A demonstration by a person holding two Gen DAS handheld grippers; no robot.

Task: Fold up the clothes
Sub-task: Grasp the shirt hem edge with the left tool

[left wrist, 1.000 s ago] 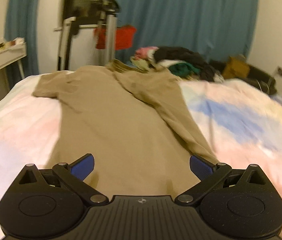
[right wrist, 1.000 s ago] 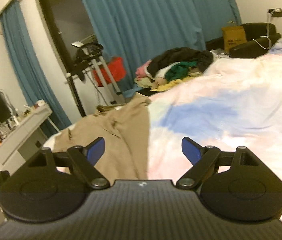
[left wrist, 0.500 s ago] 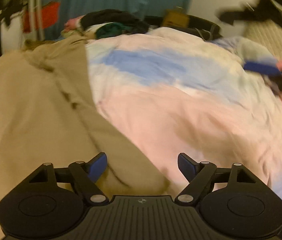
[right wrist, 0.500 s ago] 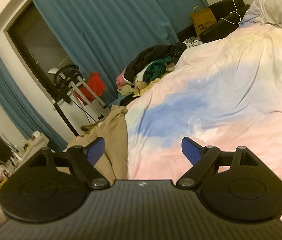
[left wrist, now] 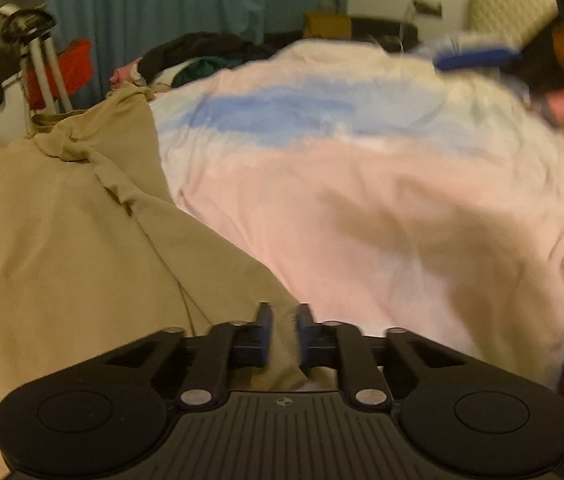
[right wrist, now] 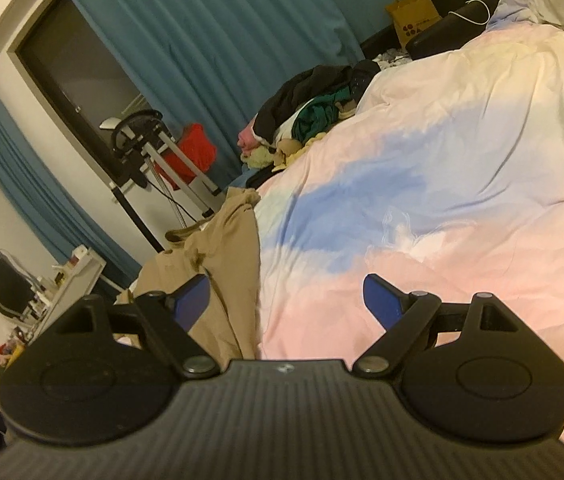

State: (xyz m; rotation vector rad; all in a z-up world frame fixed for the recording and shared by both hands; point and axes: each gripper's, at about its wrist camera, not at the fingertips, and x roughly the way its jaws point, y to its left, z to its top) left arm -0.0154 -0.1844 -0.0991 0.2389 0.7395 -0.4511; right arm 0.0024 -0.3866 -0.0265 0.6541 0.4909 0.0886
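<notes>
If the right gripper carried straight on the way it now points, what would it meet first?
Most likely the pastel duvet: the right gripper hangs open over it, angled slightly down, just right of the tan garment's edge. How far off the duvet is cannot be judged.

Your L wrist cam sits low, close over the bed [left wrist: 382,220], looking past its fingers [left wrist: 264,330] downward. R cam rides higher, rolled, facing same way. Both share tan garment [right wrist: 230,256], clothes pile [left wrist: 202,56], curtain [right wrist: 218,32].
</notes>
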